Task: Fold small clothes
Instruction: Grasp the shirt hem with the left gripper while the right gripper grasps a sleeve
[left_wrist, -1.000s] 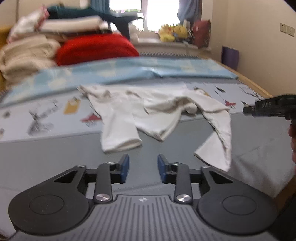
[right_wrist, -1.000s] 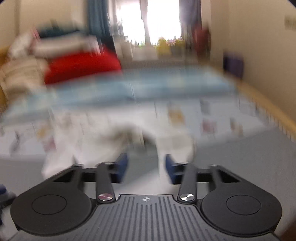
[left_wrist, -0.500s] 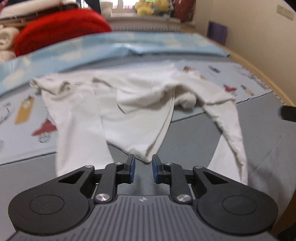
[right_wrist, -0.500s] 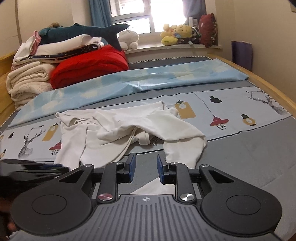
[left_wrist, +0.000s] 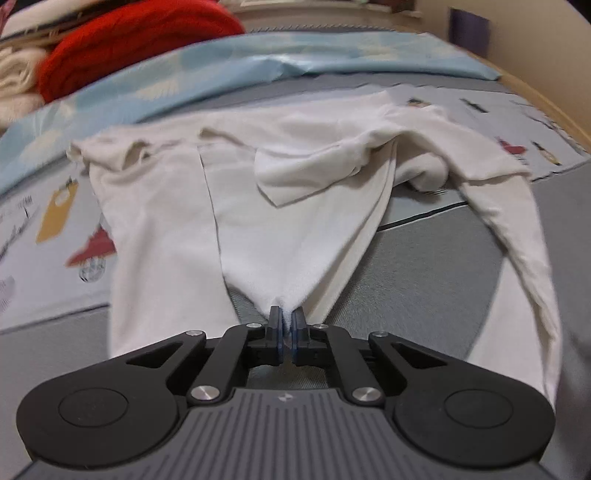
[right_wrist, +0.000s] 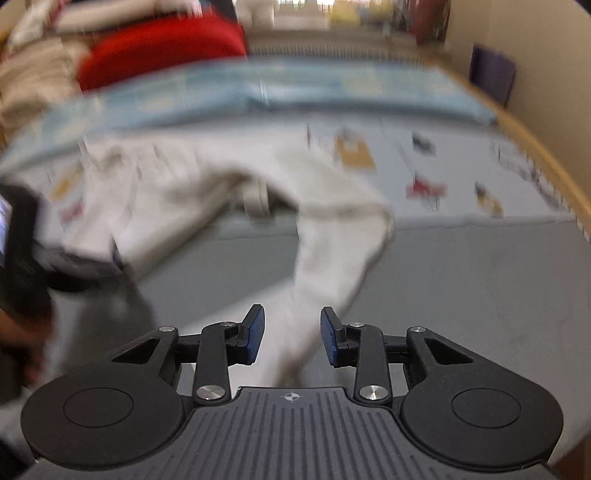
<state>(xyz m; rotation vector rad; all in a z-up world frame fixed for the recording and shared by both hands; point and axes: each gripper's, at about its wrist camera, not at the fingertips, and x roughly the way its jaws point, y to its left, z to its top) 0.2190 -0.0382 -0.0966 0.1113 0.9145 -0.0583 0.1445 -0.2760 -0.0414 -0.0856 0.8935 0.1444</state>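
Left claw (left_wrist: 287, 320) clamped on white garment's (left_wrist: 280, 229) near hem

Left gripper (left_wrist: 287, 322): black linkage arms, silver screws, blue-faced fingers (left_wrist: 274, 326), ribbed grey housing between two round black discs. Right gripper (right_wrist: 291, 338): identical build, crosshair marking on the housing's front edge.

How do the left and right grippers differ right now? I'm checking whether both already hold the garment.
The left gripper is shut, pinching a corner of the white garment; the right gripper is open, holding nothing. Fabric is drawn taut into the left gripper, whereas a loose strip merely lies between the right gripper's fingers. The right view is motion-blurred, the left fairly sharp. Both have blue-padded black fingers.
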